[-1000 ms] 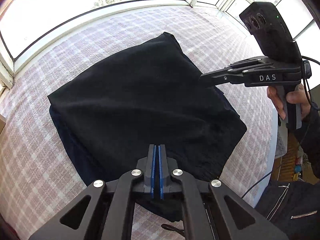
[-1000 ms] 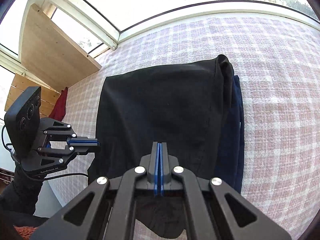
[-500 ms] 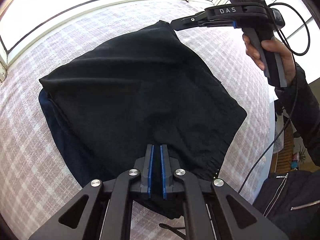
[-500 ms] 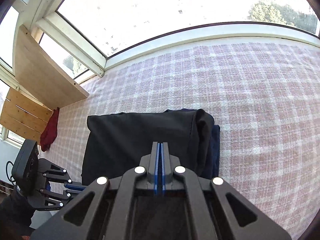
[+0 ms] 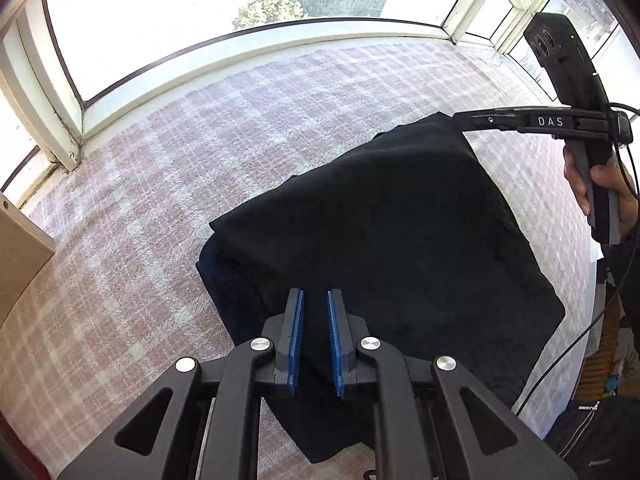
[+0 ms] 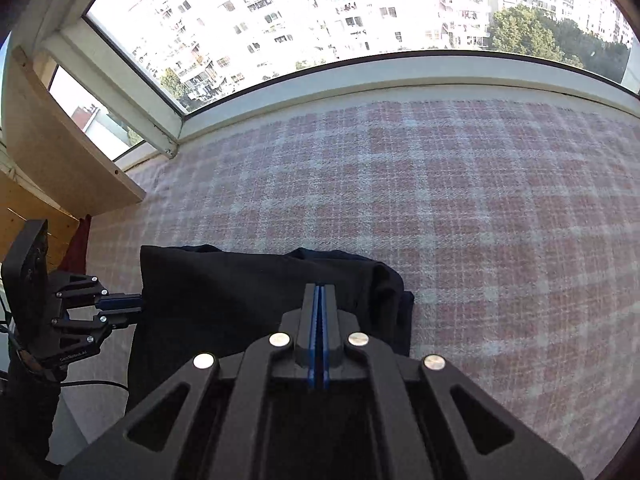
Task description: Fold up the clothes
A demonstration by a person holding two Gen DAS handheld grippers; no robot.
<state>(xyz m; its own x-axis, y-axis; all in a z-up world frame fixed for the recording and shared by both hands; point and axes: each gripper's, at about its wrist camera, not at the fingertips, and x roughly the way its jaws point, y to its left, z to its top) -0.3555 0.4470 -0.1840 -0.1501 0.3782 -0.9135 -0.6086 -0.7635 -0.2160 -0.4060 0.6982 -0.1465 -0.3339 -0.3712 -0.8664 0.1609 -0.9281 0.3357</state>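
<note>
A folded black garment (image 5: pixel 392 232) lies on the pink checked cloth (image 5: pixel 192 184), with a dark navy layer (image 5: pixel 228 280) showing under its left edge. My left gripper (image 5: pixel 315 300) is open and empty, its blue pads apart over the garment's near left edge. My right gripper (image 6: pixel 319 296) is shut with nothing visibly between its pads, over the garment's (image 6: pixel 240 296) right part. In the left wrist view the right gripper (image 5: pixel 460 118) reaches the garment's far corner. In the right wrist view the left gripper (image 6: pixel 134 306) is at the garment's left edge.
Window frames (image 5: pixel 240 52) run along the far side of the surface. A wooden board (image 6: pixel 68 160) and a red item (image 6: pixel 78 244) are at the left. The surface's near edge (image 5: pixel 592 288), a cable and the person's dark clothing are at the right.
My left gripper has opened and let go of the garment. The right gripper has moved towards the far corner, and both cameras have tilted up towards the windows.
</note>
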